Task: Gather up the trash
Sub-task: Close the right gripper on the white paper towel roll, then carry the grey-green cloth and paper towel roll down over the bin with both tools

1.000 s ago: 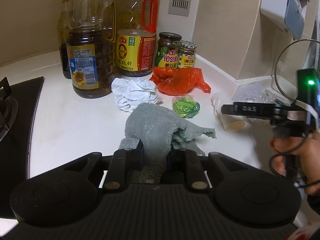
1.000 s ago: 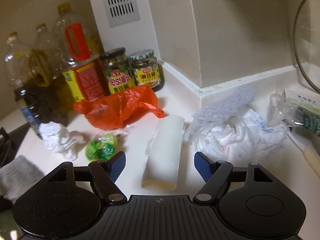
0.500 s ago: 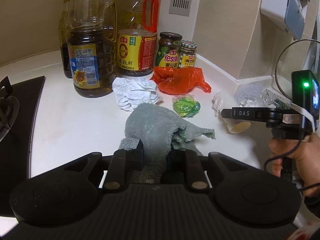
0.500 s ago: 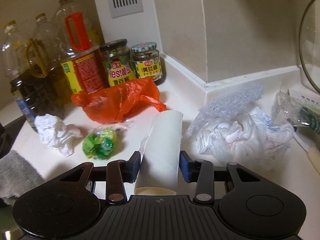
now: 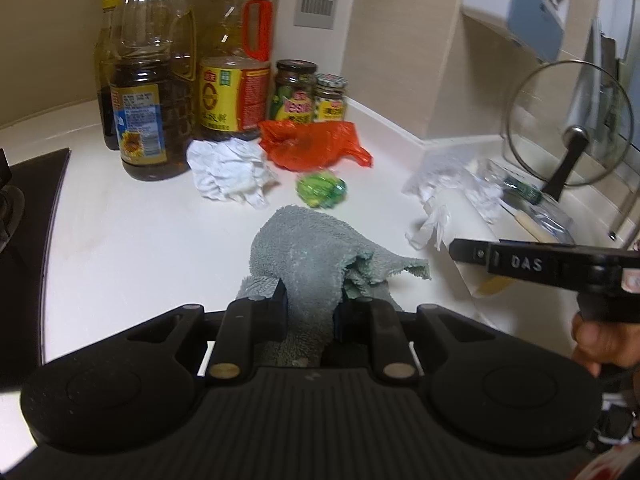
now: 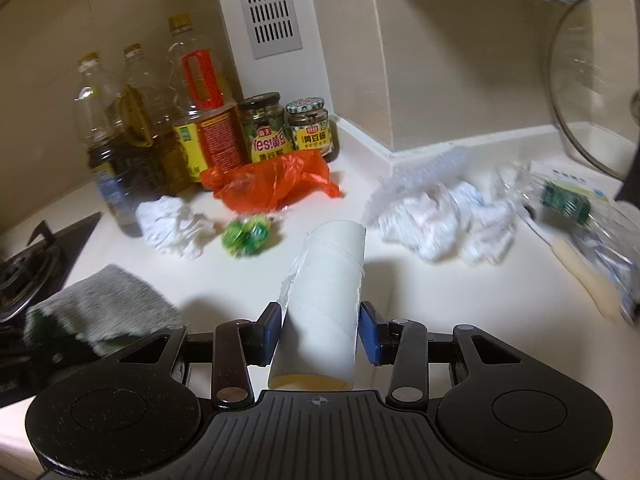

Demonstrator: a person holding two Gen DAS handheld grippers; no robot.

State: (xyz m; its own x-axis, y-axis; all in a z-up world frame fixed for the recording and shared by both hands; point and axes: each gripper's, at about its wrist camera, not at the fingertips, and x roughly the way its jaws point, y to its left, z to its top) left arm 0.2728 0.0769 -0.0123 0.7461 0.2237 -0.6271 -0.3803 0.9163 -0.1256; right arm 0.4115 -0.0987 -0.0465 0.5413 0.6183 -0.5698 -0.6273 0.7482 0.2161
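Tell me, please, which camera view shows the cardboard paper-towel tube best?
The right wrist view: the cardboard paper-towel tube lies centred and whole between the right gripper pads. In the left wrist view the tube sits at the right edge, partly hidden behind that gripper's dark body.

In the left wrist view, white letters "DAS" stand on the black bar of the right gripper at the right edge. In the right wrist view, at centre left, the taller jar bears a yellow label reading "Yes!" beside Chinese characters. The smaller jar just right of it carries Chinese characters only. Labels on the oil bottles are too blurred to read.
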